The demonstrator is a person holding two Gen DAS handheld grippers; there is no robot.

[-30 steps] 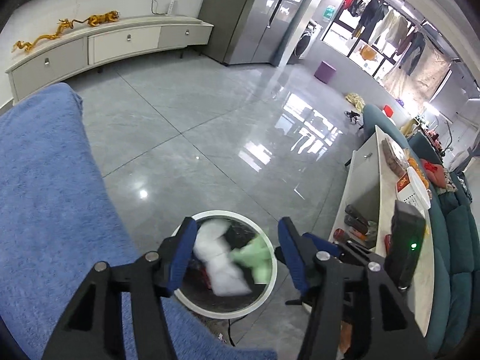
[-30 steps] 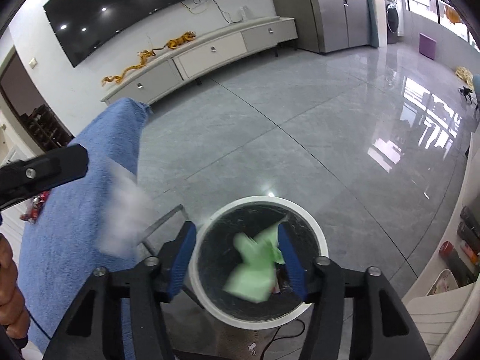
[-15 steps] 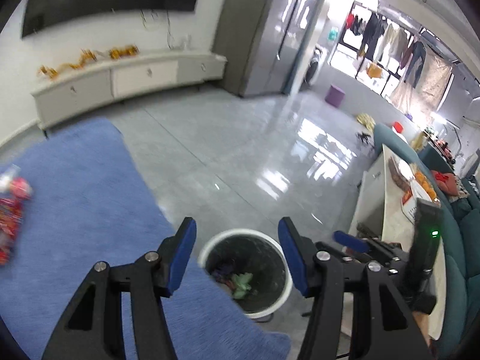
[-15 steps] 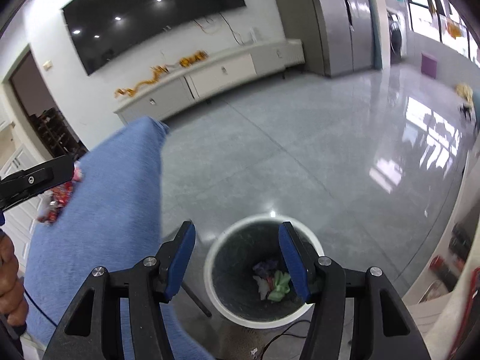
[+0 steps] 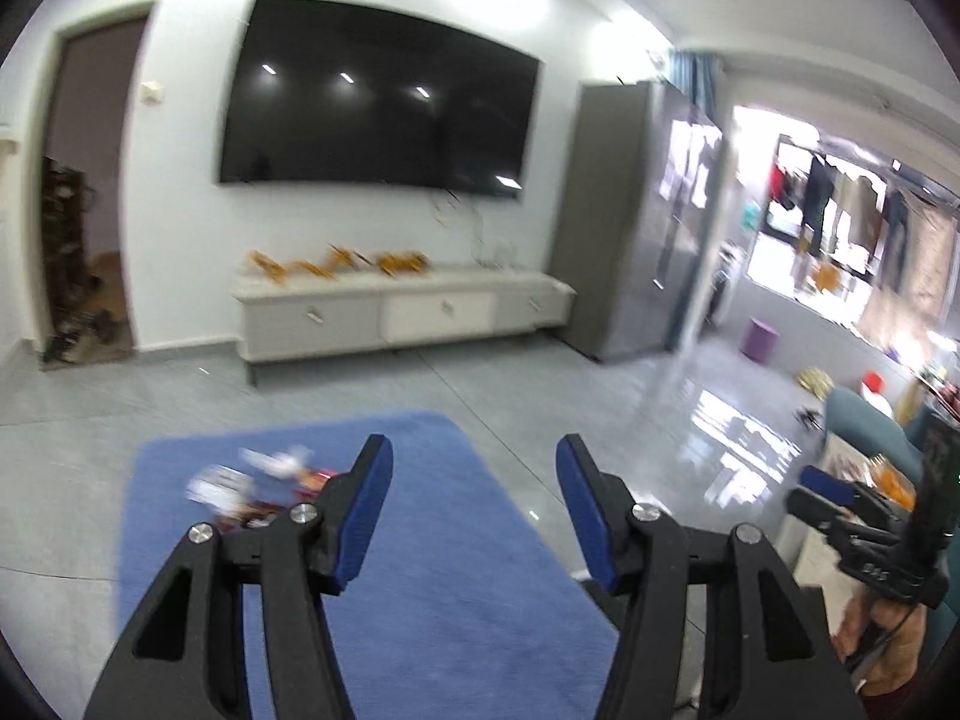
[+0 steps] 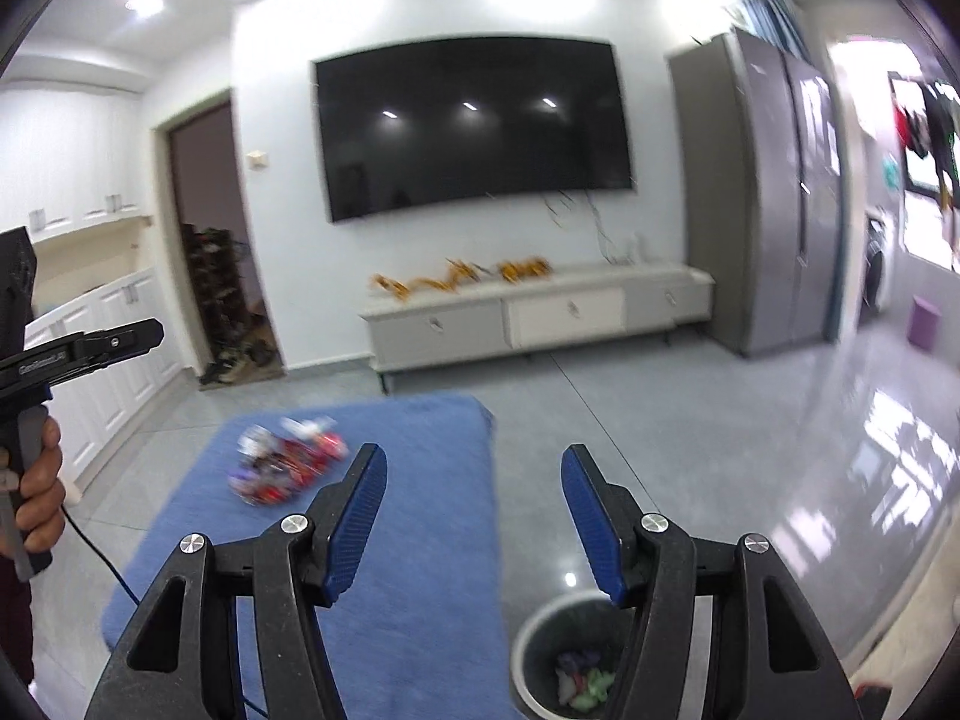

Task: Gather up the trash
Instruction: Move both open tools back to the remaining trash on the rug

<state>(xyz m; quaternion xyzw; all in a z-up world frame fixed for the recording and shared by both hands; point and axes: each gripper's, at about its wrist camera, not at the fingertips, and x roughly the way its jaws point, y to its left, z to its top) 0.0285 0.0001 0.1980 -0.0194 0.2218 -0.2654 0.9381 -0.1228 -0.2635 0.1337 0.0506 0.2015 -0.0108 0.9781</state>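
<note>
A blurred pile of red and white wrappers (image 6: pixel 285 463) lies on the far part of a blue cloth-covered table (image 6: pixel 414 540); it also shows in the left wrist view (image 5: pixel 258 483). A white-rimmed dark bin (image 6: pixel 570 660) stands on the floor at the table's near right, with green and white trash inside. My left gripper (image 5: pixel 474 504) is open and empty above the blue table (image 5: pixel 456 570). My right gripper (image 6: pixel 474 510) is open and empty, above the table edge and bin.
A white TV cabinet (image 6: pixel 540 312) and a wall TV (image 6: pixel 474 126) are at the back. A grey fridge (image 6: pixel 774 198) stands at the right. A low table with clutter (image 5: pixel 864 480) is at the far right. The floor is glossy grey tile.
Both grippers have tilted up and pulled back from above the bin. The dropped green and white trash now lies in the bin. The wrapper pile on the table has come into view.
</note>
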